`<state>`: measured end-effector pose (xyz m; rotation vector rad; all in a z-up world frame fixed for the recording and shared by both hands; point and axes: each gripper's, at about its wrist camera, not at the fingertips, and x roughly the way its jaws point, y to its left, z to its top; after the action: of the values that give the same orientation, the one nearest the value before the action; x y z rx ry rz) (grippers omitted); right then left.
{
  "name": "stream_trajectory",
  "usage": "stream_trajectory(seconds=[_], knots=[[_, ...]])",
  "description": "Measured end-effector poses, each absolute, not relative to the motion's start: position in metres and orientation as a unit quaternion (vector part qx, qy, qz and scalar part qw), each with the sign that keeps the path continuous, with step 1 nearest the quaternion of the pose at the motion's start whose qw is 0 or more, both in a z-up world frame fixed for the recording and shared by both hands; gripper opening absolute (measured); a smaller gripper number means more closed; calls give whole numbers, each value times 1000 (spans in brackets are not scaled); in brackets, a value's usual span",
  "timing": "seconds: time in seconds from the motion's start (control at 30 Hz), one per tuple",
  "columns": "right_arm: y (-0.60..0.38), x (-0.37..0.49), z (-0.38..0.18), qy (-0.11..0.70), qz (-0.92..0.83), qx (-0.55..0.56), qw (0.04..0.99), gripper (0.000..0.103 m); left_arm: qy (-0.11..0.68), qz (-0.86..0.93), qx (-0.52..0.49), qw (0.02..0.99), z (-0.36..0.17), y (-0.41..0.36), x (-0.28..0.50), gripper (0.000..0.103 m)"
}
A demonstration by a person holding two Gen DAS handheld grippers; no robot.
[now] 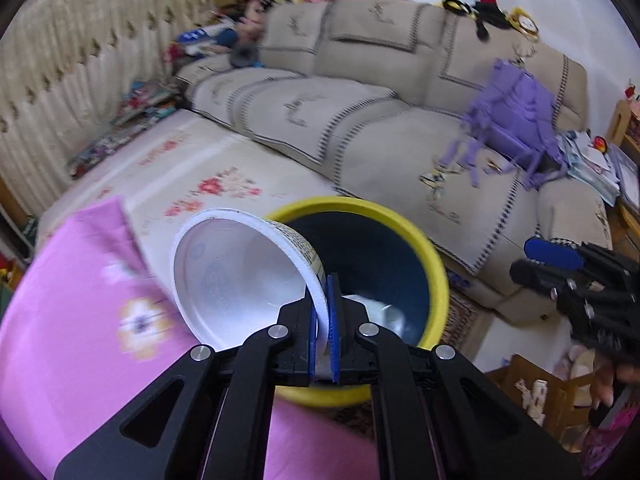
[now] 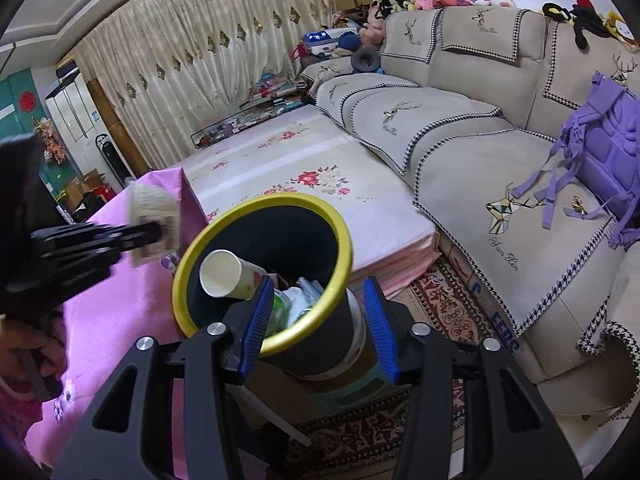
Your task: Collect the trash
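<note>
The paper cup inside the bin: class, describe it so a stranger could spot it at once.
Find the beige sofa; before it stands a dark bin with a yellow rim. Inside, on the trash, the paper cup lies on its side. Its open white mouth sets it apart from the crumpled scraps beside it.

Home lvg rm: sofa (image 2: 460, 128), curtains (image 2: 192, 48)

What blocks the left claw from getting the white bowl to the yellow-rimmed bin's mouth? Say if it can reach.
Probably yes, nothing blocks it. The left claw, shut on the white bowl, hangs at the yellow-rimmed bin; its mouth is open, and the right claw is off to one side.
</note>
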<state>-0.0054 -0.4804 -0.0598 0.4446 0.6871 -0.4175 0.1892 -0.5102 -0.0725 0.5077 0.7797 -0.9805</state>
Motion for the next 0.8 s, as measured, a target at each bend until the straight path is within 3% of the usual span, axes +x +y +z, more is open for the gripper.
stream_trajectory(seconds=[0.2, 0.33, 0.43, 0.63, 0.67, 0.8], knots=[[-484, -13, -60, 333, -214, 214, 893, 45, 377, -458, 266, 760, -108, -566, 201, 9], [-485, -18, -61, 336, -218, 217, 890, 45, 380, -445, 271, 764, -121, -579, 211, 38], [-482, -19, -61, 337, -216, 217, 891, 45, 376, -441, 256, 774, -112, -567, 213, 47], [-458, -16, -51, 335, -193, 201, 900, 45, 304, -430, 209, 824, -45, -476, 190, 94], [-451, -15, -48, 333, -187, 197, 903, 45, 289, -424, 200, 835, -33, -458, 184, 98], [-422, -12, -34, 325, -154, 183, 915, 45, 253, -384, 166, 873, 3, -375, 157, 98]])
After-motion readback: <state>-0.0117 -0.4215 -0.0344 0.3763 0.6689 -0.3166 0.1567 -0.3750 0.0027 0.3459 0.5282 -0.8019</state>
